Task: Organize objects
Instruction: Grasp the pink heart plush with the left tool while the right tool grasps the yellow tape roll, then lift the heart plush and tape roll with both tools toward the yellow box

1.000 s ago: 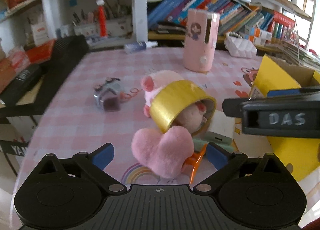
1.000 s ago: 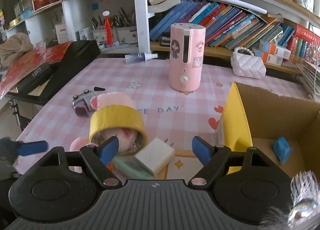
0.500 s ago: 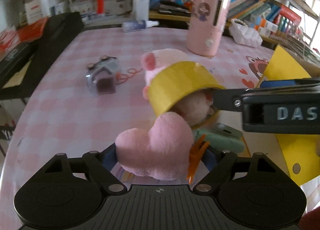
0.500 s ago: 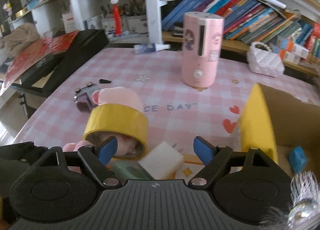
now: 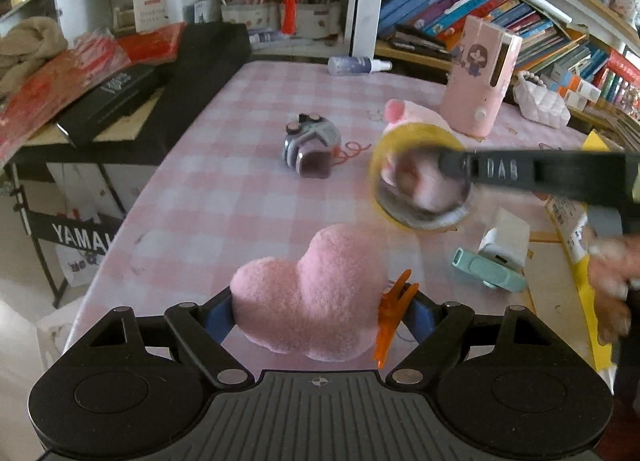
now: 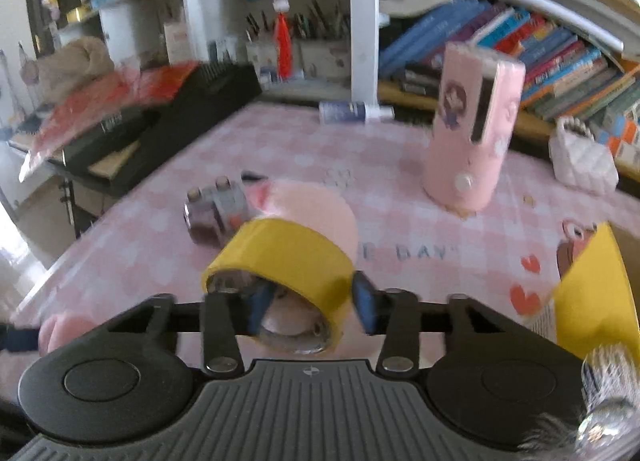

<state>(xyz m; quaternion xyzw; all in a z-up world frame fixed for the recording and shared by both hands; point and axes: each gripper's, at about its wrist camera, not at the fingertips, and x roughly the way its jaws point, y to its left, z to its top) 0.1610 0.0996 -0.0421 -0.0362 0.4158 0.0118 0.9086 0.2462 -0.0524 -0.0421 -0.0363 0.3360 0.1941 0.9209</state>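
— What's the left gripper point(image 5: 320, 311) got, over on this side of the desk point(image 5: 224, 197)?

— The pink plush heart point(image 5: 312, 293). Its blue fingers point(image 5: 218, 315) are pressed in on either flank of it, and an orange clip point(image 5: 390, 309) is tucked against the heart's right edge, by the right-hand finger.

— And further along?

— A small grey gadget point(image 5: 310, 145) sits alone on the pink checked cloth, apart from everything else. Right of that is the roll of yellow tape point(image 6: 280, 261), tipped on its side, with a pink plush toy point(image 6: 316, 209) just behind it.

— Is the right gripper point(image 6: 310, 303) on the roll?

— Yes. Its fingers have just been closing, and the wall of the roll is between them: one blue finger point(image 6: 260, 307) reaches inside the core, the other stands at the outer face. It pinches the wall.

— Anything beyond the tape?

— A white block point(image 5: 506, 241) and a mint-green stapler-like thing point(image 5: 488, 273) lie just beside each other near the yellow box point(image 6: 592, 285). The tall pink canister point(image 6: 470, 133) stands upright further back, with a white quilted pouch point(image 6: 582, 159) to its right.

— The person?

— Only a blurred hand point(image 5: 612, 281) at the right edge.
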